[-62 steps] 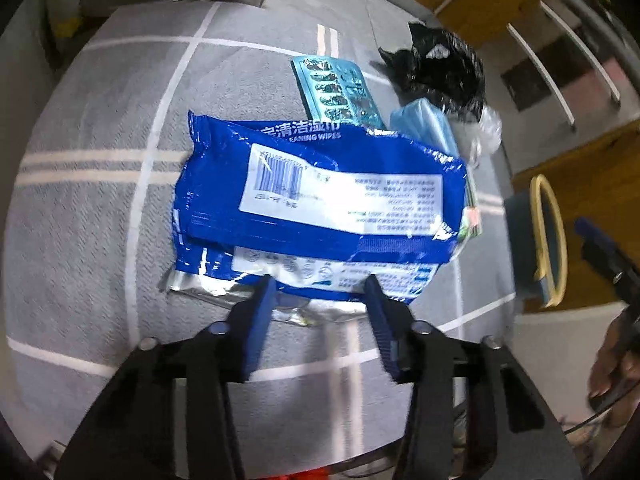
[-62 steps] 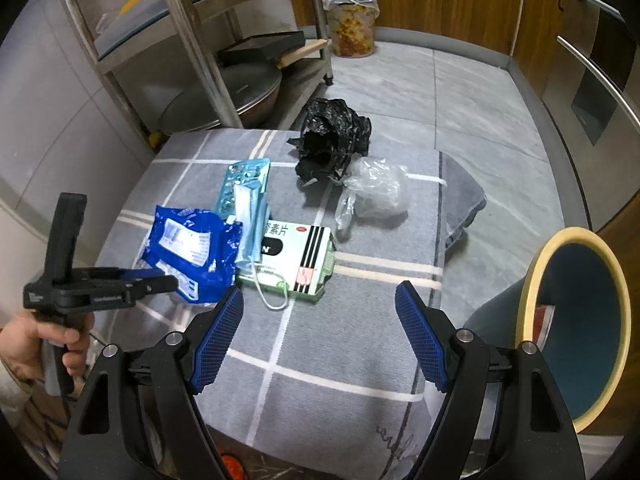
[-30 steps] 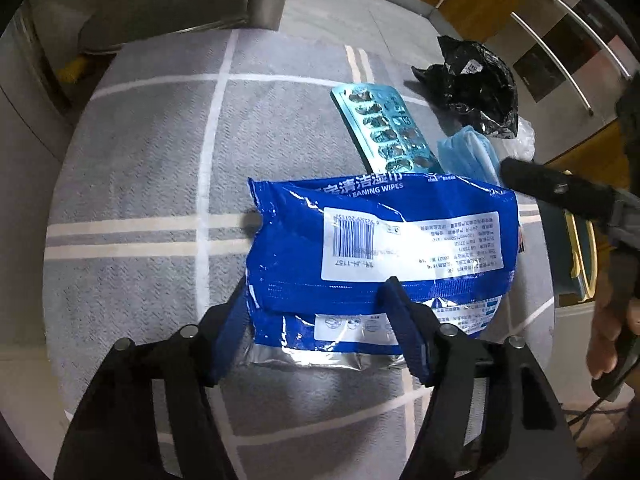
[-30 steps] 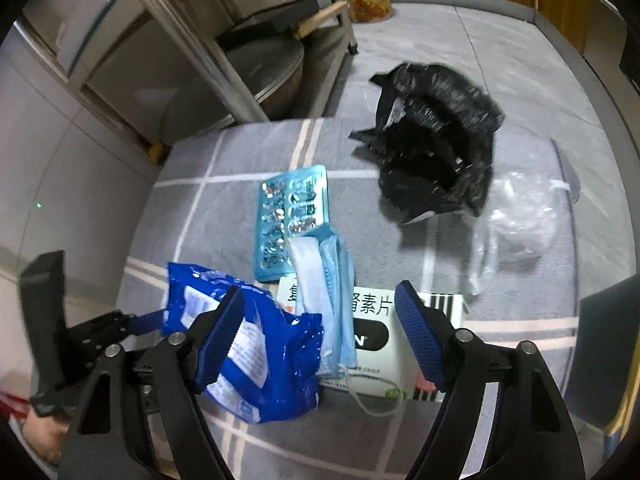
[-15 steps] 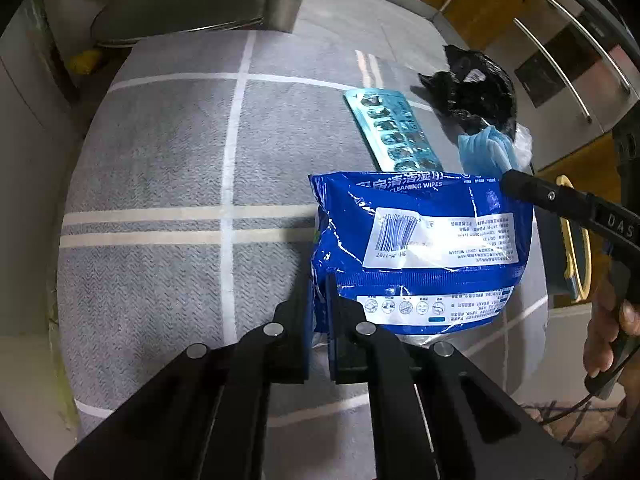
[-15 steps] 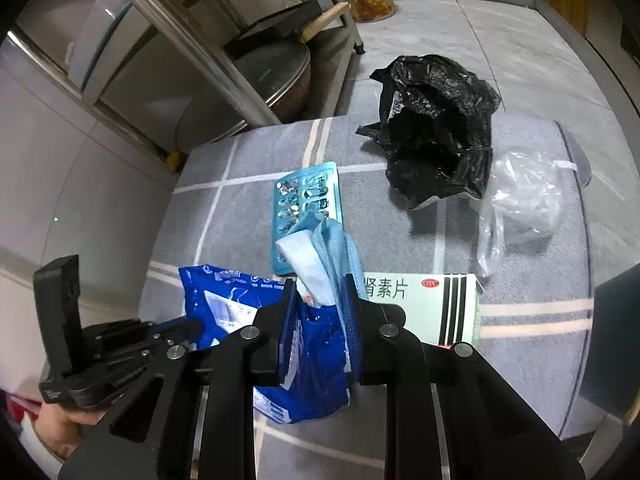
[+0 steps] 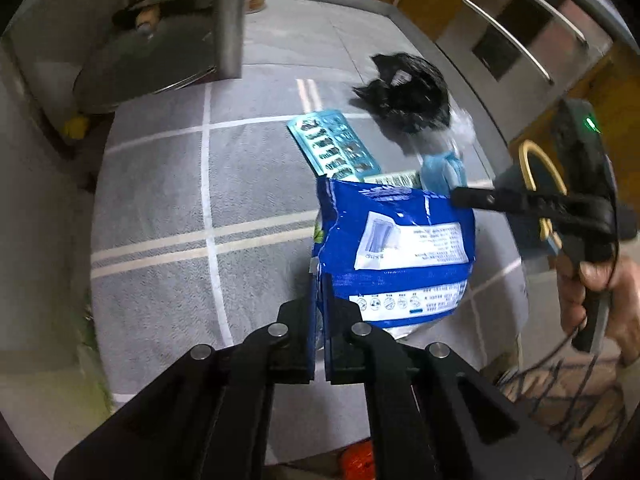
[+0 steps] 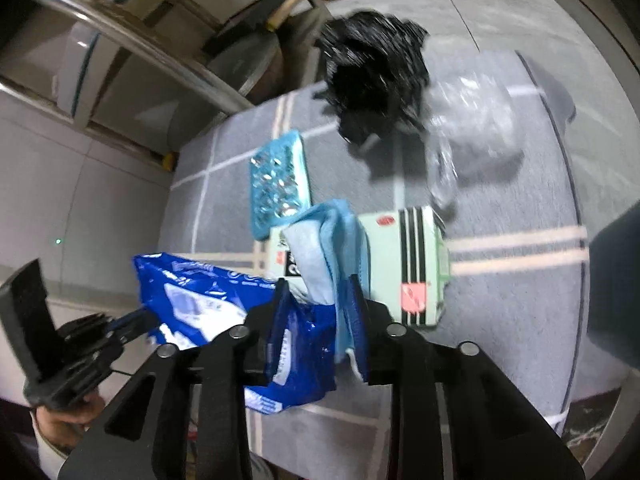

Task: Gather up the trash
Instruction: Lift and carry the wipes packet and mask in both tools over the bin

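Note:
A blue wet-wipes pack hangs above the grey checked mat, and my left gripper is shut on its lower left edge. In the right wrist view the same pack sags between the left gripper and my right fingers. My right gripper has a light blue face mask between its pads. Its jaws are opening slightly and the mask stays pinched and raised over the pale green medicine box. From the left wrist view, the right gripper reaches in beside the mask.
On the mat lie a teal blister pack, a crumpled black bag and a clear plastic bag. A yellow-rimmed bin stands off the mat's right edge. A steel rack leg and a wok lid are behind.
My left gripper shut on the wipes pack and lifted it off the mat. My right gripper closed around the face mask and raised it from the box.

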Demonstrator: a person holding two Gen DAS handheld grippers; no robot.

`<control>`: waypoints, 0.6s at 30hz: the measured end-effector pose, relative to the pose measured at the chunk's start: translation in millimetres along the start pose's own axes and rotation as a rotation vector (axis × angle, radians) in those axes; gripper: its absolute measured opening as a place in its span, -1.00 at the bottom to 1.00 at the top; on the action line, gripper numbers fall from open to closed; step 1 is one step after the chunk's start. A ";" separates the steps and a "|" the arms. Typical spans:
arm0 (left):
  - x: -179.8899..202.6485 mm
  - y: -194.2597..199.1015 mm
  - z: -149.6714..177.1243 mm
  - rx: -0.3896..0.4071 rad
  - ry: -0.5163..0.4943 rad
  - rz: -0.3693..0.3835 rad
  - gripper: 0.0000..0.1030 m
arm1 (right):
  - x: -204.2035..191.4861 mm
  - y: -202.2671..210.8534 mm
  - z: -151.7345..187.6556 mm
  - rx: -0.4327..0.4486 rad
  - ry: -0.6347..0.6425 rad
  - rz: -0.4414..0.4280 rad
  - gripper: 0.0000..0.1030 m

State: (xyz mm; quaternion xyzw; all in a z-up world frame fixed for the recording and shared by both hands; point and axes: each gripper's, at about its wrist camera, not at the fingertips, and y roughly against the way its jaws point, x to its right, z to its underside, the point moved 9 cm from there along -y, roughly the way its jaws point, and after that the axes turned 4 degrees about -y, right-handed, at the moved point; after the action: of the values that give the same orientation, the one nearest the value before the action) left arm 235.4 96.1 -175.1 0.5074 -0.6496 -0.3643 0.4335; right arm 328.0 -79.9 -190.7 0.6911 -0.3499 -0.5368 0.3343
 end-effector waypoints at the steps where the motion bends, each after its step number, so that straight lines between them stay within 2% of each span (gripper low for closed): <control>1: 1.5 1.7 1.5 0.000 -0.008 -0.001 -0.96 | -1.1 0.0 -0.1 0.007 0.008 0.004 -0.41; 5: -3.2 2.5 4.9 -0.006 -0.010 -0.010 -0.96 | -5.2 -3.0 -1.1 0.003 0.002 -0.002 -0.41; 8: -6.1 -1.6 7.3 -0.013 0.001 -0.001 -0.96 | -2.5 -6.8 -2.7 -0.006 -0.030 -0.017 -0.30; 10: -6.4 -4.7 10.5 -0.021 0.002 0.008 -0.96 | 0.8 -9.3 -5.5 -0.007 -0.062 -0.013 -0.14; 13: -6.0 -7.4 15.3 -0.028 0.001 0.019 -0.96 | 0.5 -12.0 -11.4 0.007 -0.078 -0.011 -0.12; 15: -7.0 -7.8 17.7 -0.031 0.000 0.021 -0.96 | -2.2 -14.4 -14.3 0.017 -0.064 0.005 -0.14; 18: -10.3 -4.2 16.3 -0.018 0.014 0.032 -0.96 | -7.3 -19.9 -15.2 0.015 -0.026 0.037 -0.41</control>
State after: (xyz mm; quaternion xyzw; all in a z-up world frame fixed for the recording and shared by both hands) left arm 222.7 105.8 -186.7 0.4956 -0.6514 -0.3595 0.4482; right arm 344.0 -61.8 -200.7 0.6799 -0.3708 -0.5370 0.3345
